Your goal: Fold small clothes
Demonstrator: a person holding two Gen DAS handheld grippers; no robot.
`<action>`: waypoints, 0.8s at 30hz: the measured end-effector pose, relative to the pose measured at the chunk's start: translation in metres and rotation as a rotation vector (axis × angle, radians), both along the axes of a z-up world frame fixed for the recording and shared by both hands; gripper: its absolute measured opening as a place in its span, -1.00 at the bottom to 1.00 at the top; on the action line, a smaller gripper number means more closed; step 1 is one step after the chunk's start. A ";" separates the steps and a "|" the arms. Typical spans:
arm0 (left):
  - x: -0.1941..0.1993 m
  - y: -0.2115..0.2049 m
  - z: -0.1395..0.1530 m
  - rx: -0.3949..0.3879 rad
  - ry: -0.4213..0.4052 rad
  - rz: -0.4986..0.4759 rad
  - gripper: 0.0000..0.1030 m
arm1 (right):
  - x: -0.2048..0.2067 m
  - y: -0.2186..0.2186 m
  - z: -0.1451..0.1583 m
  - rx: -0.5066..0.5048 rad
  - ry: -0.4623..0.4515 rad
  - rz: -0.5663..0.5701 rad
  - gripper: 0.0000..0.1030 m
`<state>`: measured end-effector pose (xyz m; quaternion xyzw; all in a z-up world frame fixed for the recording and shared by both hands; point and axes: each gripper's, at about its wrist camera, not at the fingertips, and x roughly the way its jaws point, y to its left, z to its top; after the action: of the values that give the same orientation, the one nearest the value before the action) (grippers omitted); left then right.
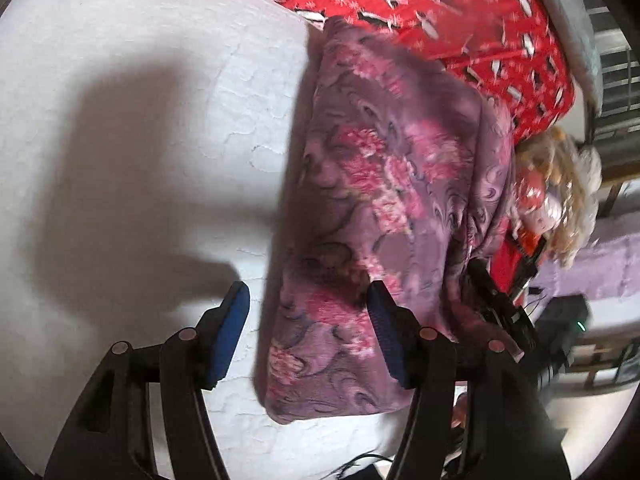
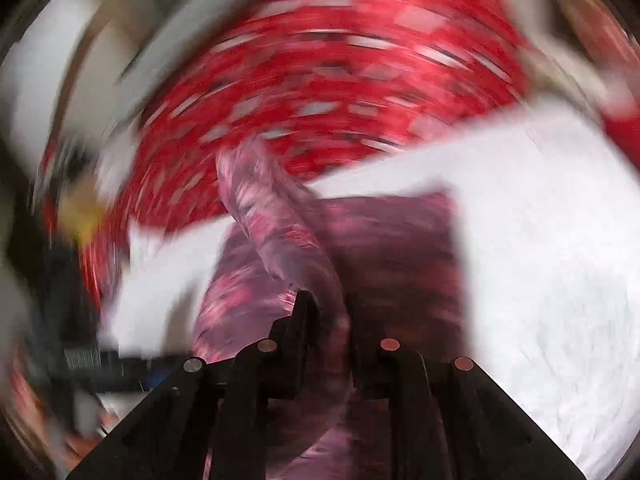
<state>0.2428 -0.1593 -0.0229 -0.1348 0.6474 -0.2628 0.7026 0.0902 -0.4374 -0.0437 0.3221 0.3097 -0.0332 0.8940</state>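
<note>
Draping in soft folds, a purple cloth (image 1: 384, 208) printed with pink flowers and dark swirls hung over a white quilted bed (image 1: 140, 120), its left edge falling almost straight and casting a shadow on the bedding. Its lower hem curved just above the white surface, while its upper end rose toward a red spread (image 1: 440, 12) patterned with black-and-white diamonds that lay behind it. The fabric looked plush and thick, gathered into vertical creases along its right side.

The left gripper (image 1: 308, 328) stood with its blue pads (image 1: 230, 332) well apart; the cloth's lower left part lay between them in the left wrist view, but neither pad pressed on it. To the right of the cloth, a doll with blond curls (image 1: 560, 200) lay at the bed's edge, beside a lilac rug (image 1: 600, 268).

In the badly blurred right wrist view, the right gripper (image 2: 328, 312) was nearly closed, its dark fingers (image 2: 300, 320) pinching a twisted fold of the same cloth (image 2: 280, 232), which ran up from the jaws as a narrow ridge. More of the fabric spread flat below and to the right of that ridge on the white bed (image 2: 540, 280), with the red spread (image 2: 340, 80) smeared across the top of the frame.
</note>
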 end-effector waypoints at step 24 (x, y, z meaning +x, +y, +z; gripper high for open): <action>0.021 -0.042 -0.008 0.015 -0.005 -0.101 0.16 | 0.047 0.000 0.000 -0.064 0.063 0.096 -0.21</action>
<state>0.2641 -0.2018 -0.0312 -0.0962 0.6534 -0.2934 0.6912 0.1370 -0.4375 -0.0437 0.2768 0.3514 -0.0103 0.8943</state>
